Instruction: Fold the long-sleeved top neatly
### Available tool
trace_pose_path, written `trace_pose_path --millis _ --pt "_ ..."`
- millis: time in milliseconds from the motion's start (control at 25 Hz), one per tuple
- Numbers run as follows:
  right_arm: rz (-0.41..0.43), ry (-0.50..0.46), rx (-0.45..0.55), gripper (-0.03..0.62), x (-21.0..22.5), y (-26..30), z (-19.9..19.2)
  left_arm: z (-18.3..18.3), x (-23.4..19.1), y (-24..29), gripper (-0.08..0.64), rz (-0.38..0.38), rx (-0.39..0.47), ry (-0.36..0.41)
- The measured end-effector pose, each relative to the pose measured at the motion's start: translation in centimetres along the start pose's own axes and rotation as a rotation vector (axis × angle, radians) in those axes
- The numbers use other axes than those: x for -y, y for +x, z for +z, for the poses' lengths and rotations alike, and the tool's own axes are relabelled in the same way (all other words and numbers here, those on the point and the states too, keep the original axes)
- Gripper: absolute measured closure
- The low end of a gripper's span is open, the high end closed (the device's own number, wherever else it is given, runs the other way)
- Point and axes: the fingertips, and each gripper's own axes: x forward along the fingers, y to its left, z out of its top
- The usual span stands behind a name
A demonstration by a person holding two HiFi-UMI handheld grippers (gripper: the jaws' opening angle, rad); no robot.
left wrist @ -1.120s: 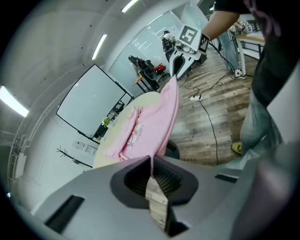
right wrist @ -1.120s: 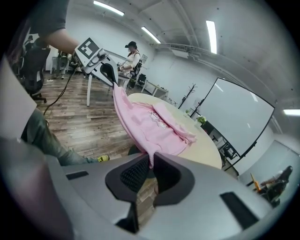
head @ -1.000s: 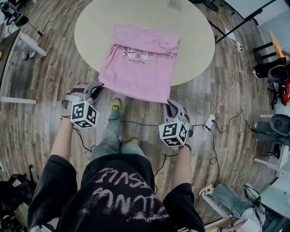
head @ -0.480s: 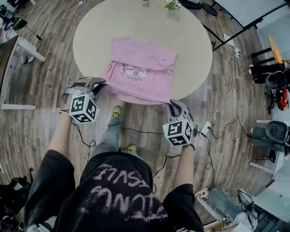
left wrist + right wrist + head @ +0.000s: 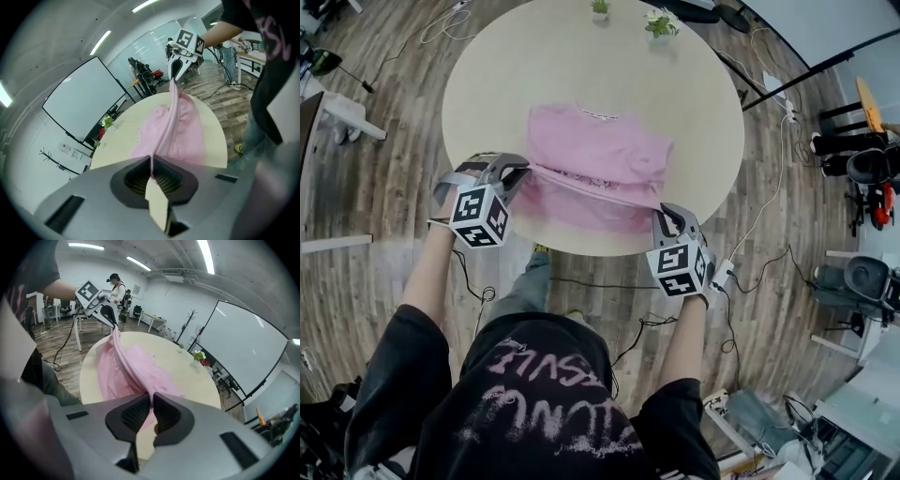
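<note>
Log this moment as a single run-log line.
left gripper: shut on pink top | right gripper: shut on pink top | near edge: raised taut between them | rest: on round table

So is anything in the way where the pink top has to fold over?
Nothing visible is. The left gripper and the right gripper pinch the pink top's near hem, lifted above the part lying on the table. That part is bare; two small plants stand beyond it at the far edge.

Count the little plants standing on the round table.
2. A small green plant stands at the far edge of the table; a flowering plant stands just right of it. The pink top lies too flat to hide another.
</note>
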Motion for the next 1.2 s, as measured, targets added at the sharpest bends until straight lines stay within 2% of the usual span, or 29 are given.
trace_pose_path --millis 400,760,1200 --pt "-0.013 0.114 -0.063 0.561 4.0 5.2 3.1 -1.8 -5.7 5.8 0.531 -0.119 0.039 0.014" --pt "-0.001 0.188 -0.111 0.560 7.1 8.7 3.2 -2.0 -8.1 10.0 0.531 -0.197 0.046 -0.004" --pt "0.062 0.218 -0.129 0.558 9.9 14.0 2.2 -3.3 -9.6 14.8 0.531 -0.230 -0.025 -0.051"
